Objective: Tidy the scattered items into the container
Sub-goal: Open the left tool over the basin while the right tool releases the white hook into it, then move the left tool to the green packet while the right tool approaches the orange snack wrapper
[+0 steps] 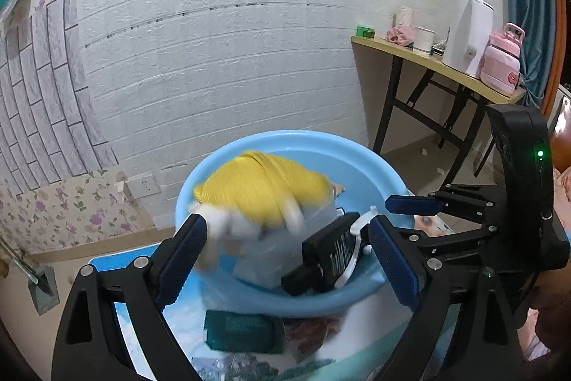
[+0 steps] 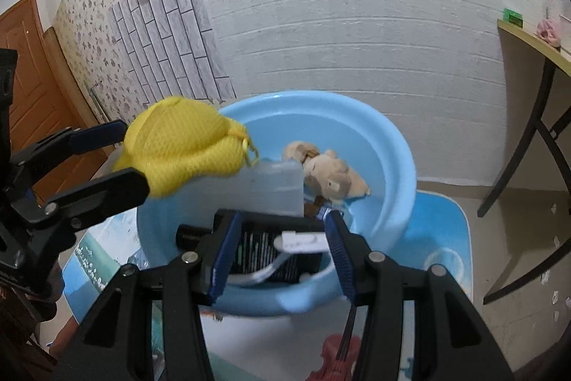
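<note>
A: What's at the basin's (image 2: pixel 314 99) left edge?

B: The left gripper (image 1: pixel 287 220), its fingers (image 1: pixel 185 252) wide. A yellow mesh pouf (image 2: pixel 182 145) sits at their tips, over the basin's left rim. It is blurred in the left wrist view, and the finger on the far side from the rim stands clear of it.

A: And inside the basin?

B: A cloudy plastic box (image 2: pixel 267 188) stands towards the near side, right of the pouf. A tan plush (image 2: pixel 328 174) lies beyond it, about mid-basin.

A: The right gripper (image 2: pixel 281 218)?

B: Over the basin's near rim, fingers narrow and holding a black pack (image 2: pixel 264 249) with a white hook (image 2: pixel 299 241).

A: Anything outside the basin?

B: A green pad (image 1: pixel 242 331) on the mat (image 2: pixel 439 238) just before the basin, and a red toy violin (image 2: pixel 335 363) too. Well right of the basin stands a desk (image 1: pixel 428 59).
</note>
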Tool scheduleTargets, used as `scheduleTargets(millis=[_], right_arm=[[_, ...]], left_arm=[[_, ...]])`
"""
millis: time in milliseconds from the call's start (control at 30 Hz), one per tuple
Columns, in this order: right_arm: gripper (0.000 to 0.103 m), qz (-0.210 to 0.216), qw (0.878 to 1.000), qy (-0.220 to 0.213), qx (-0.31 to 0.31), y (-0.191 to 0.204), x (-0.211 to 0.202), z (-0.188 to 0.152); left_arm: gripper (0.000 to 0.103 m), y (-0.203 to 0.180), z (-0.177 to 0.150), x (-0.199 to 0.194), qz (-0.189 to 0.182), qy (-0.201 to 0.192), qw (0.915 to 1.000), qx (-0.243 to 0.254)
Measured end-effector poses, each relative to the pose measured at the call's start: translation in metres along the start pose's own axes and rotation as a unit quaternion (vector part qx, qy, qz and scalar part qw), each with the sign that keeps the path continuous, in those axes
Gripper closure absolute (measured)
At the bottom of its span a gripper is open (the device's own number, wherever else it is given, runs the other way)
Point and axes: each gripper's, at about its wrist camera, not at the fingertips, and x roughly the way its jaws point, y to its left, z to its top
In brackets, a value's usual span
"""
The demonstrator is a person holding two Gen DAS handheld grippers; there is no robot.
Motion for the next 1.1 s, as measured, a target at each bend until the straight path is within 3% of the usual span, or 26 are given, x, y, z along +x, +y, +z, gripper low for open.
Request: scheduleTargets(millis=[567,733,1100], right_arm=[[0.054,-0.019,1.000,0.016,-0.003,0.030,-0.026,-0.034],[0.054,-0.021,0.999,0.037,0.004,0.038,-0.018,-0.050],[0.054,-0.016,0.998,0.064,-0.008,0.065,-0.004,-0.069]], left_arm=[[0.011,0.039,-0.072,-0.047,0.036,0.025,0.9980,-0.045],[0.011,0.058,-0.094,-0.049,0.036,0.049,0.9958,-0.068],[0.011,0.066,-0.115,-0.040,0.031,0.088,0.9938,-0.061]])
